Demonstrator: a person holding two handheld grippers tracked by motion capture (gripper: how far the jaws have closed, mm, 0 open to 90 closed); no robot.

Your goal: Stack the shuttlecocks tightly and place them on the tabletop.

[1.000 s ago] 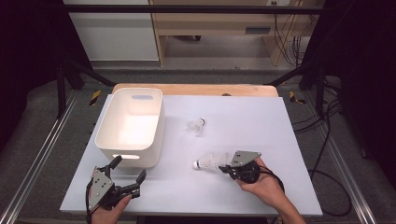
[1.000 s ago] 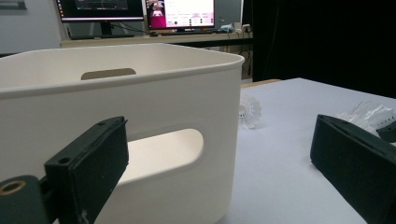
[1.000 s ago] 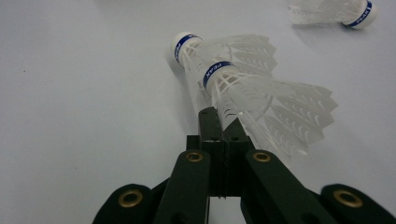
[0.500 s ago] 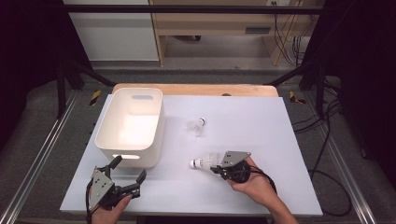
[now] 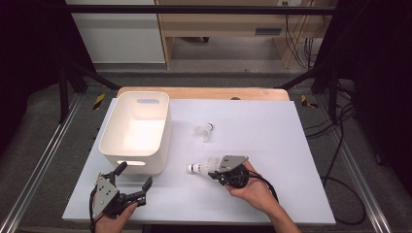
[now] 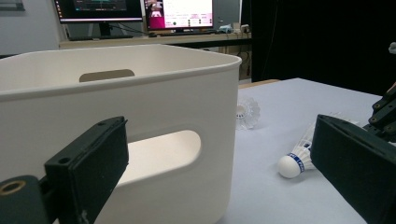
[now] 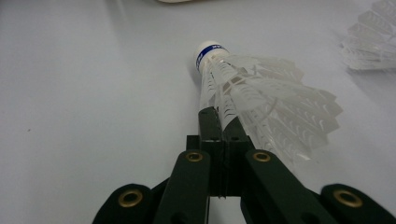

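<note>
My right gripper (image 5: 214, 171) is clamped on the feather skirt of a shuttlecock (image 5: 201, 166); in the right gripper view the jaws sit pressed together with the feathers (image 7: 261, 107) pinched between them and the white cork tip pointing away. In the high view the shuttlecock lies low over the white table (image 5: 272, 131), just right of the white bin (image 5: 137, 128), cork toward the bin. A second shuttlecock (image 5: 204, 131) rests on the table further back, well apart from the held one. My left gripper (image 5: 132, 180) sits at the near left corner, just in front of the bin's handle cutout (image 6: 163, 149), jaws spread wide with nothing between them.
</note>
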